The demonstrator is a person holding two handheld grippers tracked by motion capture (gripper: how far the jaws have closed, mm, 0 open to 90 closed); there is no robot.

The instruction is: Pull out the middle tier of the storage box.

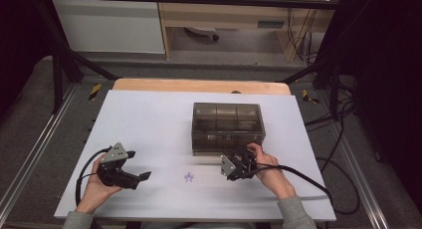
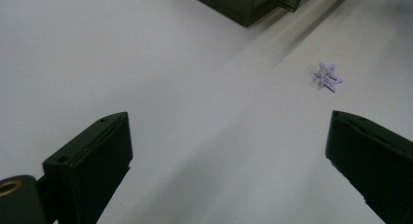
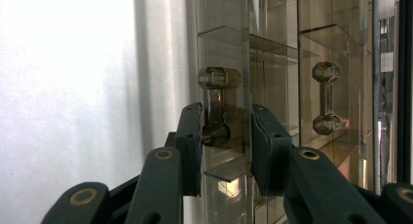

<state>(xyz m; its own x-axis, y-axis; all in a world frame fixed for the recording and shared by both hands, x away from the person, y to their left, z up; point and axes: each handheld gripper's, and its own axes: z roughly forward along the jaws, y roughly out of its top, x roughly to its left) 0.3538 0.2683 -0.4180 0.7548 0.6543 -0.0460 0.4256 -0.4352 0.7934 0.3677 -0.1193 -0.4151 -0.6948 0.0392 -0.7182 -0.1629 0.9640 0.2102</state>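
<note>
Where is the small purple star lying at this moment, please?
In the high view the purple star lies flat on the white table, near its front edge, between the left gripper and the right gripper, just in front of the smoky drawer box.

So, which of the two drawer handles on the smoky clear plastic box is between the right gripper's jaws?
The left handle in the right gripper view; the other handle stands free further right.

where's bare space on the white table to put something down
Free: the wide left part of the white table, beyond the left gripper. Crowded: the front of the smoky drawer box, where the right gripper works, with the purple star nearby.
</note>
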